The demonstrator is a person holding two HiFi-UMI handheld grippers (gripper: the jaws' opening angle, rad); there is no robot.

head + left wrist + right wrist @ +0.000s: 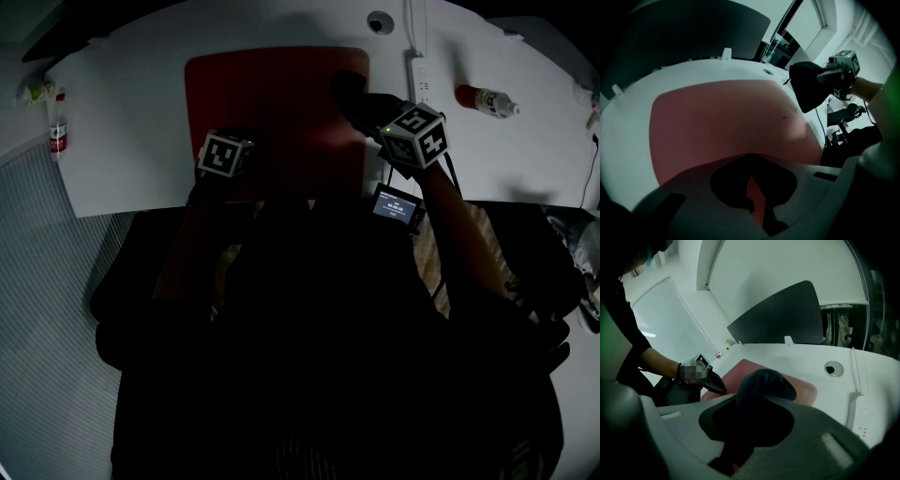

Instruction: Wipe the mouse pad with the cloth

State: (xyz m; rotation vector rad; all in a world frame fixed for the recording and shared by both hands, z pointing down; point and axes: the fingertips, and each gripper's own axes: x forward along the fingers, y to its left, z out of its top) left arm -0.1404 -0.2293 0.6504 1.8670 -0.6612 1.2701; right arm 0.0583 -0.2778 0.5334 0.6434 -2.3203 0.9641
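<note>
Closest to us is our own dark torso (309,356), with both forearms reaching out over the near edge of the white surface (131,122). On that surface the red mouse pad (272,103) lies flat, looking a little wider from left to right than from near to far.

Our right tongs (375,111) are clenched on the dark cloth (349,89), which bulges out past the tips in a rounded wad. The wad hangs over the far right part of the pad. It looks lifted just clear of the pad, though we cannot be sure it is not touching. From the cloth, almost all the unwiped red spreads to the left and toward us, so we judge the coming stroke must drop and then sweep leftward along the pad's longer side.

Our left tongs (749,174) are pinched together at the tips and grasp nothing. Only a sliver of red shows behind them. They sit at the pad's near left edge, well apart from the cloth, seemingly placed to steady the pad.

The right hand is plainly the nearer to the work. That forearm angles in from the near right, wrist tipped forward and down.
</note>
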